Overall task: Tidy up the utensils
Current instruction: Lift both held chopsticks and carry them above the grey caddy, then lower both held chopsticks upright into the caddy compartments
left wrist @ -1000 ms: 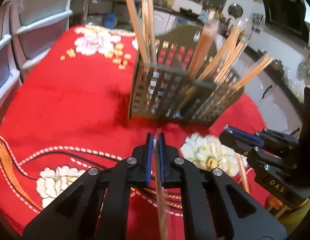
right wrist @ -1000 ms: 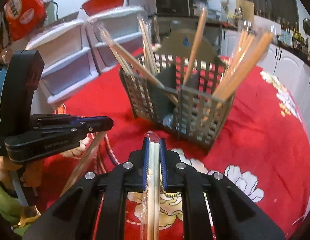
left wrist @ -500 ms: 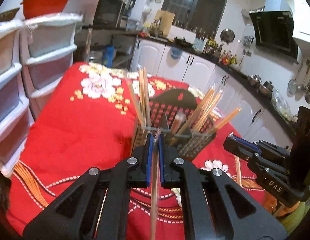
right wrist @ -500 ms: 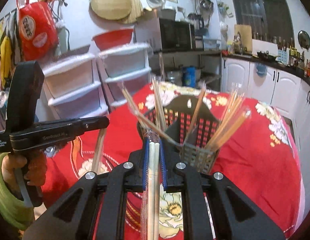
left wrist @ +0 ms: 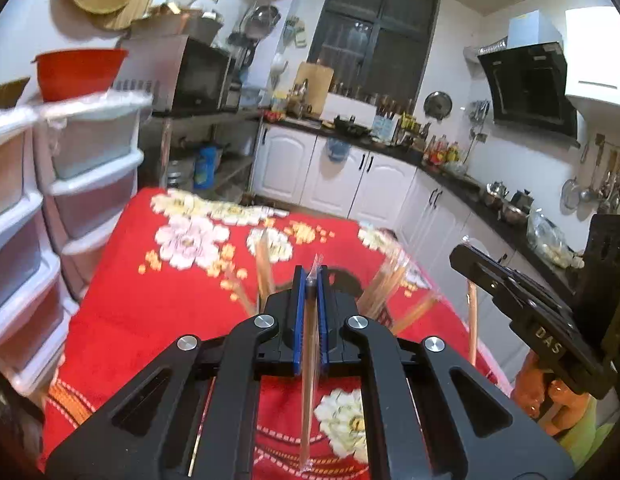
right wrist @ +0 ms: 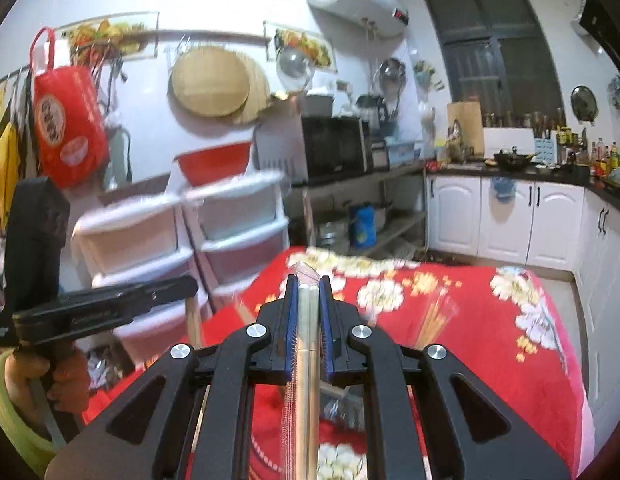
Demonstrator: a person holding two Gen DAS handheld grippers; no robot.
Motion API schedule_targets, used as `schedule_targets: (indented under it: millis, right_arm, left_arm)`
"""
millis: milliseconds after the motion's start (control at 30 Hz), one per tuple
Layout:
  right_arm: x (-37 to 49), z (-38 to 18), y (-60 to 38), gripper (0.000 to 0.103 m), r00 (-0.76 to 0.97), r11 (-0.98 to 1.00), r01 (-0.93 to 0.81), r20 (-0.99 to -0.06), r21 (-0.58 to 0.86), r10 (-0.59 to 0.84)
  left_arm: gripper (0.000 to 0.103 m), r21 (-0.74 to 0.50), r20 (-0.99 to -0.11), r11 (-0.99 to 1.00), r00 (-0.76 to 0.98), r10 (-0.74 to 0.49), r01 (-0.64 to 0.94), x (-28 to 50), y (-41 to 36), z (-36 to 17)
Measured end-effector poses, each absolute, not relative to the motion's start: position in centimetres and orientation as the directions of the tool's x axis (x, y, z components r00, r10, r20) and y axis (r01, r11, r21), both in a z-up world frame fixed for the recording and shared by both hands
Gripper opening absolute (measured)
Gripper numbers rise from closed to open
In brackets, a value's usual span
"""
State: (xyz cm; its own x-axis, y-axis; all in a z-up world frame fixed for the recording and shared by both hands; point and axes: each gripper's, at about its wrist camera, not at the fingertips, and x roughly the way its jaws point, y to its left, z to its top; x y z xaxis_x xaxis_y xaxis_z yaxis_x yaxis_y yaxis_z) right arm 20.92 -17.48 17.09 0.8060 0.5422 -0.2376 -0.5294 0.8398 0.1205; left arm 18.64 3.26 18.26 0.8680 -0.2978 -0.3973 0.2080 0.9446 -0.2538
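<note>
Both tools are up in the air over the red flowered tablecloth (left wrist: 142, 304), each with something pinched in its blue pads.

The left gripper (left wrist: 310, 280) has its jaws pressed almost flat together on a wrapped brown chopstick pair (left wrist: 308, 380). The clear sleeve pokes out past the fingertips and the rest hangs down below the jaws, over the cloth.

The right gripper (right wrist: 309, 284) is closed as well, though a touch wider, around a pale wrapped chopstick pair (right wrist: 308, 344). Two light sticks lie side by side between the pads, and the crimped tip of the wrapper sticks out just beyond them.

The utensil holder (left wrist: 346, 276) is mostly hidden behind the left gripper's fingers. Only its dark top edge shows, along with the blurred chopsticks (left wrist: 384, 284) standing in it, leaning out to either side of the jaws. From the right wrist view, more blurred sticks (right wrist: 434, 316) rise just to the right of the fingers.

Each tool shows in the other's view, off to the side of the table, held by a hand (right wrist: 50, 376) in a green sleeve.
</note>
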Motion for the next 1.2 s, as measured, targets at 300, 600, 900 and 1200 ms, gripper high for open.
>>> schedule_targets:
  millis: [300,600,900,1200]
  right_arm:
    - [23.3,19.9,-17.8,0.010,0.853,0.864,-0.490,-0.138,0.118,0.503]
    - [26.0,20.2,-17.1,0.010,0.910,0.910,-0.400,-0.071,0.110,0.409]
    - [29.7,18.5,-16.1,0.010,0.960,0.955,-0.262,-0.062,0.136,0.272]
    - [31.7,17.9,-15.2,0.010,0.983,0.978,-0.179,-0.027,0.104,0.183]
  left_arm:
    - [0.001,-0.228,-0.321,0.951,0.906,-0.276,0.209,20.5,2.5,22.9]
    - [0.001,-0.216,-0.268,0.961,0.936,-0.229,0.173,23.2,2.4,25.6]
    - [0.002,-0.221,-0.269,0.966,0.943,-0.195,0.136,26.5,2.6,25.4]
    - [0.002,-0.243,-0.285,0.963,0.940,-0.187,0.118,29.5,3.2,25.4]
